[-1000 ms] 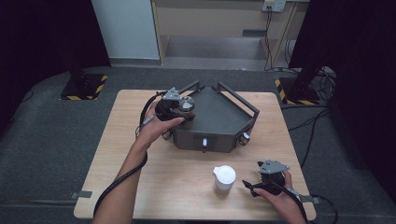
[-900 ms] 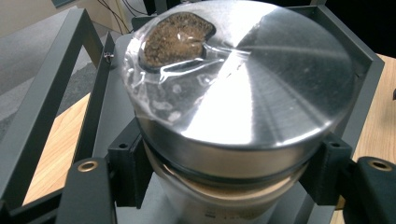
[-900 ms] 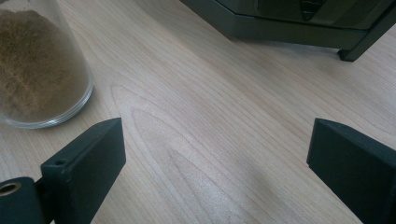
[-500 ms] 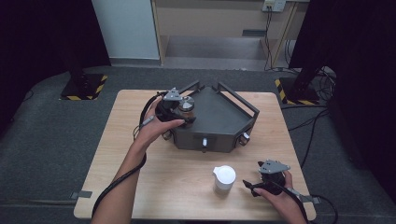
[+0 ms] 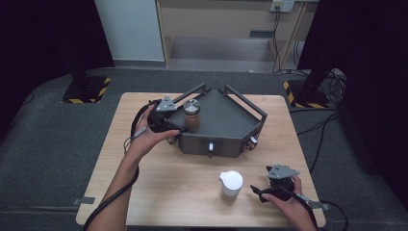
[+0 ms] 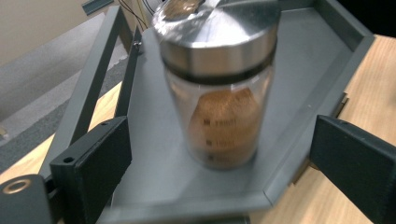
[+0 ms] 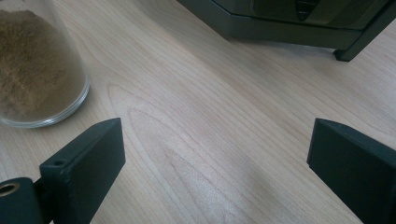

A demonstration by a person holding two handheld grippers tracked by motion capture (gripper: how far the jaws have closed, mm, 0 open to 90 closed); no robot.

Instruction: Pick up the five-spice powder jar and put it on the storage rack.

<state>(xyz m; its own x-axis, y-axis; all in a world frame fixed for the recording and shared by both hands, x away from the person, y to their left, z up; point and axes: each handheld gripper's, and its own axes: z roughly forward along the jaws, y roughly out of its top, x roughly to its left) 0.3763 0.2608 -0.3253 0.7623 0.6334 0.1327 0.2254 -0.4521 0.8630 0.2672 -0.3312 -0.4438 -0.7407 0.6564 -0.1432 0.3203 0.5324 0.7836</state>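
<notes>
Left gripper (image 6: 219,154), centre frame: jaws just opened, clear of jar (image 6: 219,88) (upright on tray (image 6: 322,56)). Right gripper (image 7: 215,158): jaws apart, empty.

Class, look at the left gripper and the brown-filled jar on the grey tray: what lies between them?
Nothing but bare tray floor: in the left gripper view, the left gripper stands open, with the jar apart from both jaws.

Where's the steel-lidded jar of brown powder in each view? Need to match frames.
High view: the jar stands upright on the grey tray, at its left end, beside the left gripper.
Left gripper view: centre of the picture, ahead of the open jaws, untouched; they have just been opening.
Right gripper view: not in it; the glass there is another container.
Shared landmark: the grey tray.
</notes>
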